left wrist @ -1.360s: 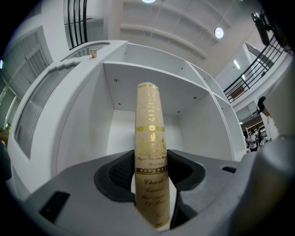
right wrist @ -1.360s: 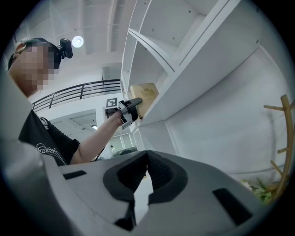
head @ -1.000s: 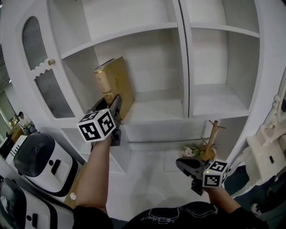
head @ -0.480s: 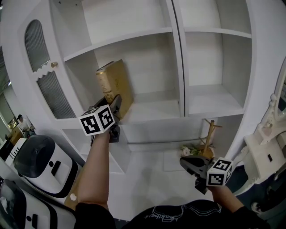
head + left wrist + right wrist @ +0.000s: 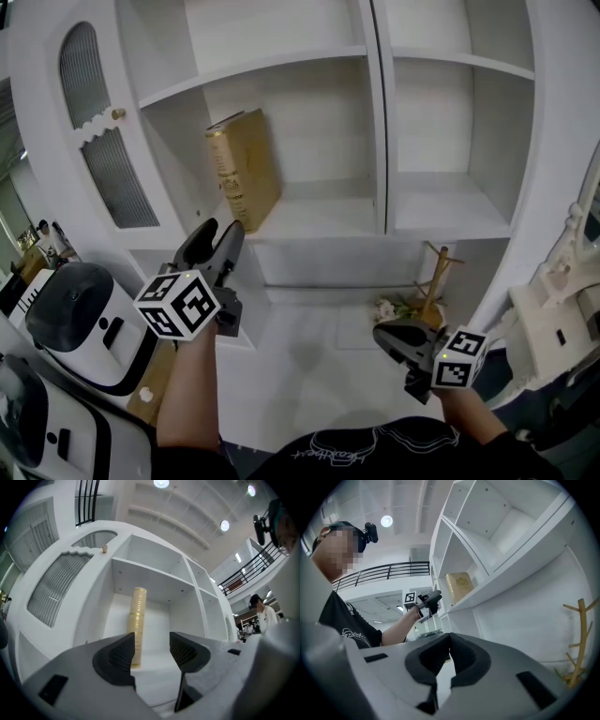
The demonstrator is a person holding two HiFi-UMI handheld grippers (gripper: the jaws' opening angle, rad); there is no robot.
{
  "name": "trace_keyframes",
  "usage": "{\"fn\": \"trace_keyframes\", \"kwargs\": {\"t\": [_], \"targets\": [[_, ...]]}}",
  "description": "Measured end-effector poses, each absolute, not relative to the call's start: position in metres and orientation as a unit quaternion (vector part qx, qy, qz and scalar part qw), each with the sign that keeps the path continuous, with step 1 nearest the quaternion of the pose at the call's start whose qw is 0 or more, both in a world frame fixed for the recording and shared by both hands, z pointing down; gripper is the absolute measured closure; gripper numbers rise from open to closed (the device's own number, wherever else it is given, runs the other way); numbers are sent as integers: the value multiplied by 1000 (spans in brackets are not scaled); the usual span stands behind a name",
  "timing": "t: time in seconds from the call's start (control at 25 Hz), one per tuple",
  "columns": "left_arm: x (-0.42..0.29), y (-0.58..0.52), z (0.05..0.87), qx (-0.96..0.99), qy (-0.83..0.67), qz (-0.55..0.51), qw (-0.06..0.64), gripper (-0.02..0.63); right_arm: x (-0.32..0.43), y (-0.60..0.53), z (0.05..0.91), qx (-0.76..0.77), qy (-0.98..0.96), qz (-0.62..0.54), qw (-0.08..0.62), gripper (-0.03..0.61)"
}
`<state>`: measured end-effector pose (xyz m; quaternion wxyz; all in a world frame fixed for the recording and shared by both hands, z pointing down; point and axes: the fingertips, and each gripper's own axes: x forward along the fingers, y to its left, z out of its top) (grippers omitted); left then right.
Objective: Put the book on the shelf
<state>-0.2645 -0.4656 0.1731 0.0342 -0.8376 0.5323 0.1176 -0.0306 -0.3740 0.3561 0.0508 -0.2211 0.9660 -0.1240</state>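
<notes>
Book (image 5: 242, 169) is standing on end on the shelf (image 5: 319, 217), ahead and clear of the left gripper (image 5: 219, 234), whose jaws have just been opening with nothing between them; right gripper (image 5: 382, 331) is idling closed and empty; placing looks done, next move likely calling for backing straight off.

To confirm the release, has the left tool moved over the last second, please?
Yes: the left tool drew back, away from the book; its jaws have been opening, nothing between.
</notes>
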Motion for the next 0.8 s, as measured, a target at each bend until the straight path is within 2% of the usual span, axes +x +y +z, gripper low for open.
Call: {"fn": "trace_keyframes", "kwargs": {"t": [0.2,0.28,0.4,0.56,0.8], "targets": [[-199,-410,218,-889,448,90,25,401,-37,-369,360,-207,969,-128,45,572],[-176,-392,239,-903,423,79,19,468,-39,-368,359,-202,970,-128,50,572],[-153,-371,273,-915,396,79,-11,497,-43,-366,358,-197,971,-127,54,572],[-139,-359,313,-920,376,88,-59,609,-46,-364,359,-193,971,-130,62,572],[-133,-352,332,-918,369,108,-98,610,-50,-362,354,-190,972,-120,70,572]]}}
